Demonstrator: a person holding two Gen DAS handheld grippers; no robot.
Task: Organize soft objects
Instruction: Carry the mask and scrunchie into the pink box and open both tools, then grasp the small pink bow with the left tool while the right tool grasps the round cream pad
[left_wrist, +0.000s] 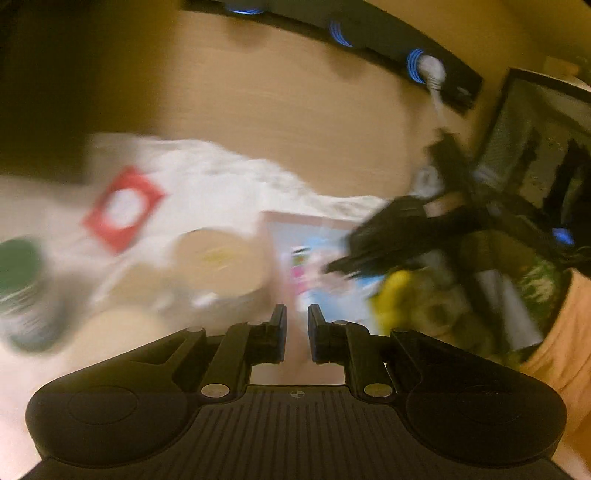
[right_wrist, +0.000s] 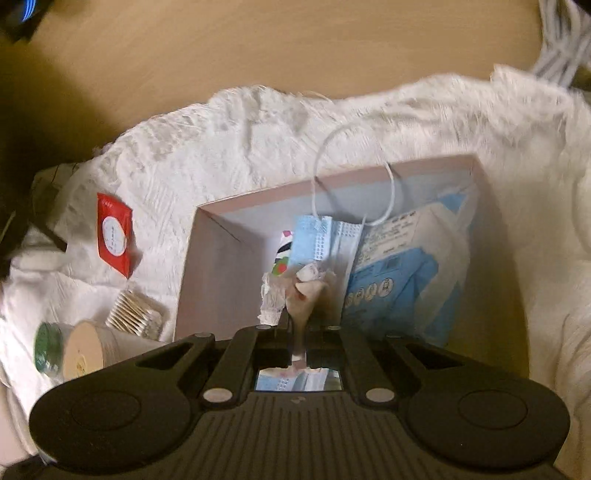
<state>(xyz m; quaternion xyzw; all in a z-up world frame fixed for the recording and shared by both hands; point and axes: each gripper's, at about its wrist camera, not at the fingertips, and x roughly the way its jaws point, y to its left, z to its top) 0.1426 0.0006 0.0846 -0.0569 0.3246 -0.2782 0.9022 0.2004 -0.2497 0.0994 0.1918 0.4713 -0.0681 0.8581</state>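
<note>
A pink open box (right_wrist: 221, 221) sits on a white towel (right_wrist: 229, 133). Inside lie a blue face mask (right_wrist: 321, 236) with a white ear loop and a blue mask packet (right_wrist: 402, 273). My right gripper (right_wrist: 297, 321) is over the box's near edge, shut on a small pale soft piece (right_wrist: 303, 295). My left gripper (left_wrist: 297, 325) is open and empty, low in a blurred view, facing the box (left_wrist: 280, 225). The other gripper (left_wrist: 388, 236) shows dark above the box.
On the towel left of the box lie a red sachet (right_wrist: 114, 236), a pack of cotton swabs (right_wrist: 135, 314), a paper cup (right_wrist: 88, 354) and a green-capped jar (right_wrist: 46, 347). A black power strip (left_wrist: 369, 33) runs along the wooden desk's back.
</note>
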